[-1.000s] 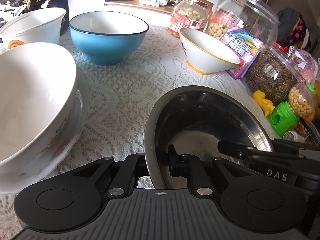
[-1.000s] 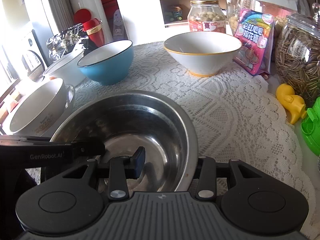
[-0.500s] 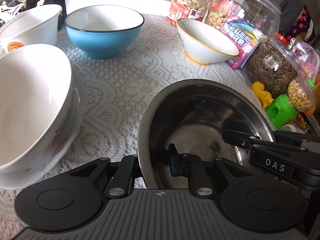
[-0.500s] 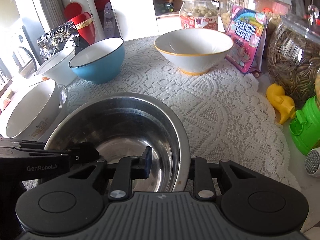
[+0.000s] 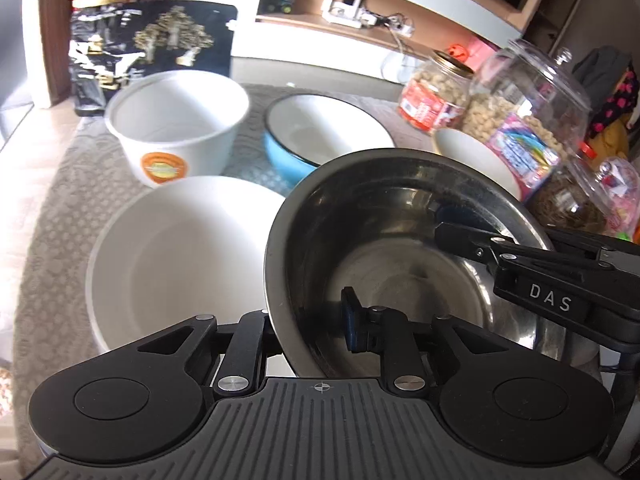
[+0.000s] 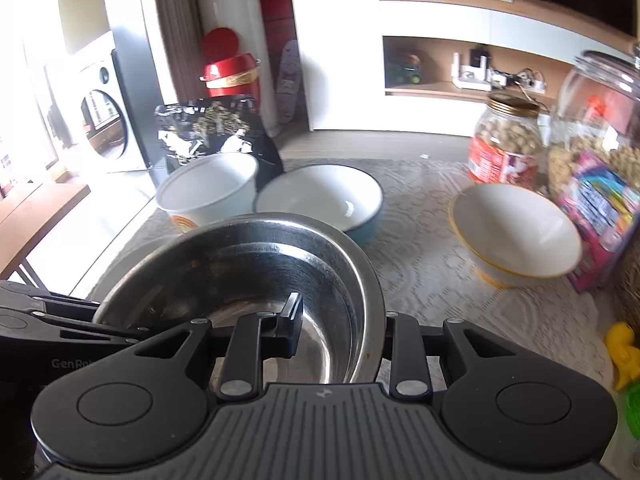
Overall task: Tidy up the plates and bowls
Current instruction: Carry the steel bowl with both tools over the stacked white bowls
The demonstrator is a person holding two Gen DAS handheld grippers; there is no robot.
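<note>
Both grippers hold a steel bowl (image 5: 400, 248) by its rim, lifted above the table. My left gripper (image 5: 308, 320) is shut on its near left rim, one finger inside, one outside. My right gripper (image 6: 340, 332) is shut on the bowl (image 6: 248, 272) at its right rim. A large white bowl (image 5: 172, 256) sits just left of and below the steel bowl. Farther back stand a white tub (image 5: 176, 128) with an orange label, a blue bowl (image 5: 320, 136) and a white bowl with a yellow rim (image 6: 516, 232).
Glass jars of nuts (image 6: 506, 148) and seeds, a pink snack packet (image 6: 600, 216) and a yellow toy (image 6: 624, 352) crowd the right side. A black foil bag (image 5: 148, 48) stands at the back left. A lace cloth (image 6: 432, 280) covers the table.
Both grippers have lifted the steel bowl off the table and carried it left, so it now hangs partly over the large white bowl. The views have tilted up.
</note>
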